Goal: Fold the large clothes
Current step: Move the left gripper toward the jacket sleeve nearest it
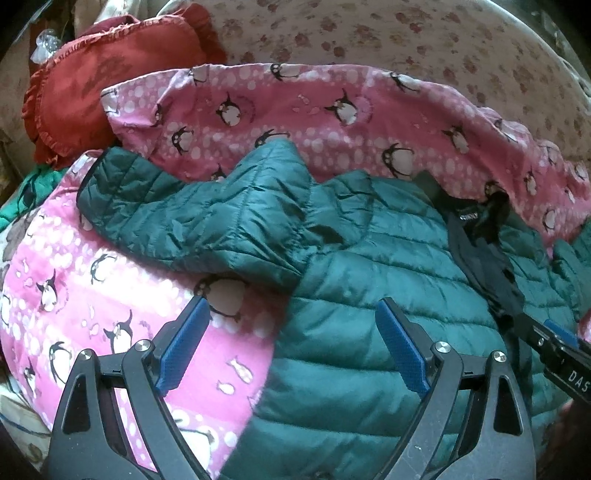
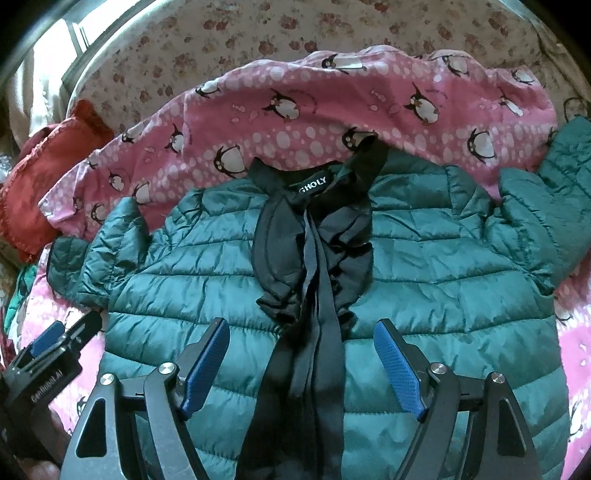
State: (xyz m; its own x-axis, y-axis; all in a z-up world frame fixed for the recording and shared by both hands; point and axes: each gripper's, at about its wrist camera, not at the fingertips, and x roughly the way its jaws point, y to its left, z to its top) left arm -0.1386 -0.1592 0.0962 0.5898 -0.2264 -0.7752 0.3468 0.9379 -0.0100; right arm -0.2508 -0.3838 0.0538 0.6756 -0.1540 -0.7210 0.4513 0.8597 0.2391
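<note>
A teal quilted puffer jacket lies spread front-up on a pink penguin-print blanket. Its dark collar and open lining run down the middle. In the left wrist view the jacket has its left sleeve lying out across the blanket. My left gripper is open and empty, above the jacket's left edge. My right gripper is open and empty, above the jacket's centre opening. The right gripper also shows in the left wrist view; the left gripper shows in the right wrist view.
A red ruffled cushion lies at the far left beside the blanket; it also shows in the right wrist view. A floral bedsheet covers the bed beyond. Green fabric sits at the left edge.
</note>
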